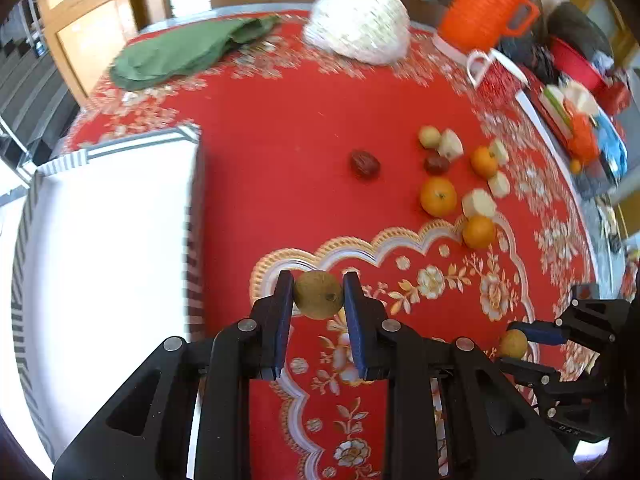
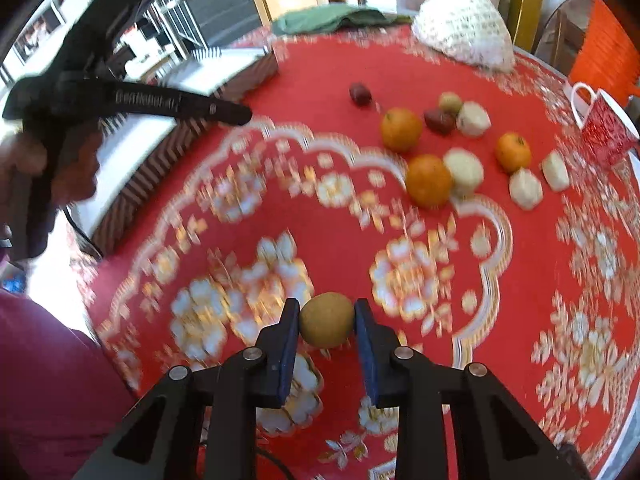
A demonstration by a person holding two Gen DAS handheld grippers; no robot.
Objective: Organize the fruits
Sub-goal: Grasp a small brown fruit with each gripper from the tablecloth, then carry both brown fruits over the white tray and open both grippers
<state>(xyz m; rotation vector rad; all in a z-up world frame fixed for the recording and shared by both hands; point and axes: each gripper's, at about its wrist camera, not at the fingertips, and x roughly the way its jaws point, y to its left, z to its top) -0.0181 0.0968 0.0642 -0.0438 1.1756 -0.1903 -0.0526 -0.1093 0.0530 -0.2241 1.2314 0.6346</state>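
Observation:
My left gripper (image 1: 319, 295) is shut on a small yellow-green round fruit (image 1: 319, 294), held above the red tablecloth just right of the white tray (image 1: 120, 216). My right gripper (image 2: 327, 320) is shut on a similar yellow-green fruit (image 2: 327, 320); it also shows in the left wrist view (image 1: 514, 343) at the lower right. Loose fruit lies further back on the cloth: three oranges (image 1: 438, 196), several pale peeled pieces (image 1: 479, 203), a small green fruit (image 1: 429, 136) and two dark red dates (image 1: 365, 164).
A white tray with a striped rim (image 2: 224, 64) stands at the left. A green cloth (image 1: 180, 54), a white knitted cover (image 1: 360, 20), an orange basket (image 1: 488, 4) and a red-and-white mug (image 2: 604, 128) sit at the back and right, with clutter at the far right edge.

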